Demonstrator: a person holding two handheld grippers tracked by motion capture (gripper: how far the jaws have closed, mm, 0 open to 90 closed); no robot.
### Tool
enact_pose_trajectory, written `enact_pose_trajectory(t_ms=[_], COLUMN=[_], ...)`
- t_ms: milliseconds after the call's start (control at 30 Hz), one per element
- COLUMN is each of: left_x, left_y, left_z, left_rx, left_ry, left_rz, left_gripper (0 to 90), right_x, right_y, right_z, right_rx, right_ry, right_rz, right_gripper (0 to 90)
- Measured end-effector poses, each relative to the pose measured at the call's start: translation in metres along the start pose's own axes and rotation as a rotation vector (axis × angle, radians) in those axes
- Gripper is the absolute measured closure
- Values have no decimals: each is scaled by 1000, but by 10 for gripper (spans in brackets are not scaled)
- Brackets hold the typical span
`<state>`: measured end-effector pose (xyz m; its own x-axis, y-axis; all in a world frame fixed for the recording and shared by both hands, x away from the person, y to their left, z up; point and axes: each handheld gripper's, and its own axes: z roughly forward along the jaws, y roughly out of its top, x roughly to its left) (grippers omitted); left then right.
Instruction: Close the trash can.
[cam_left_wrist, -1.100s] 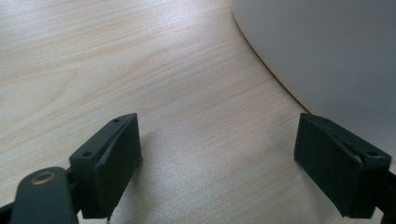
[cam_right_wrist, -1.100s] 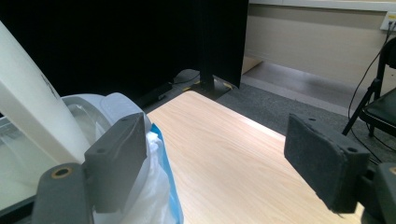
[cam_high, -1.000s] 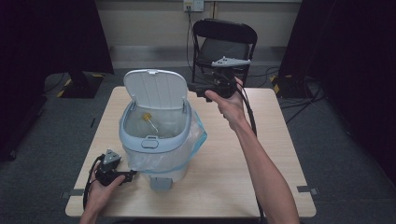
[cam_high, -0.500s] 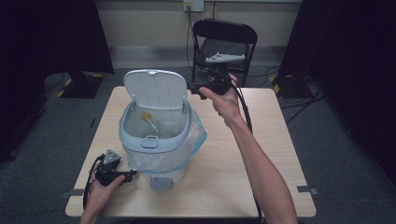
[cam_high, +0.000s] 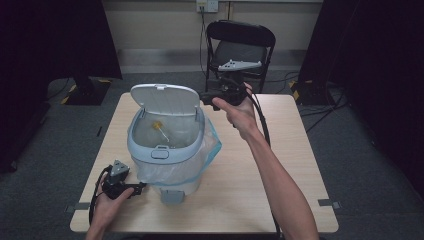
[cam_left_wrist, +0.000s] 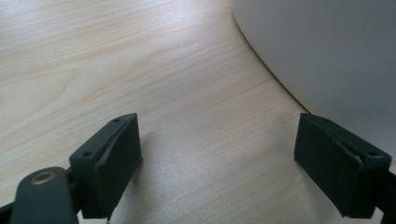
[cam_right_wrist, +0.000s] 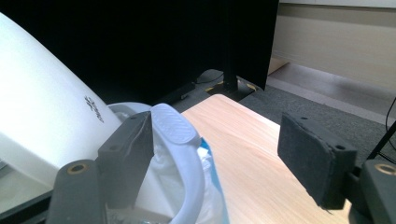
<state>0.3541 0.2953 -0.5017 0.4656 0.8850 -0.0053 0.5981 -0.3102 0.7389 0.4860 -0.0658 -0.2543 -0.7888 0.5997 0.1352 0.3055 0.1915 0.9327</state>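
Found the pedal bin (cam_high: 167, 150) at centre-left of the tabletop (cam_high: 260, 175), lid (cam_high: 165, 98) standing upright at its 12 o'clock, clear blue-edged liner (cam_high: 212, 145) bulging over the rim at 3 o'clock, small yellow item (cam_high: 159, 126) down inside. Spotted the right gripper (cam_high: 206, 95) held in the air at about 1 o'clock of the bin, just beside the lid's right edge, pointing toward 9 o'clock. Saw its jaws wide apart, having just been closing a little, with nothing pinched. In the right gripper view, read the bin rim and liner as running past the left-hand jaw and the white lid as off to 9 o'clock, outside the gap. Saw the left gripper (cam_high: 136, 186) resting on the tabletop at 7 o'clock of the bin, jaws spread and empty, white bin wall just beyond the right-hand jaw, foot pedal (cam_high: 171, 196) close by at 6 o'clock. Judged the step as lining up on the raised lid, most likely to bring it down; contact not yet made. Next move, by estimate: shift the right gripper toward 9 o'clock onto the lid's edge or back face, then push or pinch lightly and swing it forward toward 6 o'clock. Worth bracing the bin with the left gripper and keeping the jaws off the liner.
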Motion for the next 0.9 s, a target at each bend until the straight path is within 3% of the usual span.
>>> enact_pose_trajectory(t_ms=[900], left_x=[0], left_y=[0], left_z=[0], left_rx=[0], left_ry=[0], left_rz=[0], left_gripper=[143], right_x=[20], right_y=[-19], right_z=[-3], right_rx=[21], right_ry=[50], right_rz=[-44], right_gripper=[270])
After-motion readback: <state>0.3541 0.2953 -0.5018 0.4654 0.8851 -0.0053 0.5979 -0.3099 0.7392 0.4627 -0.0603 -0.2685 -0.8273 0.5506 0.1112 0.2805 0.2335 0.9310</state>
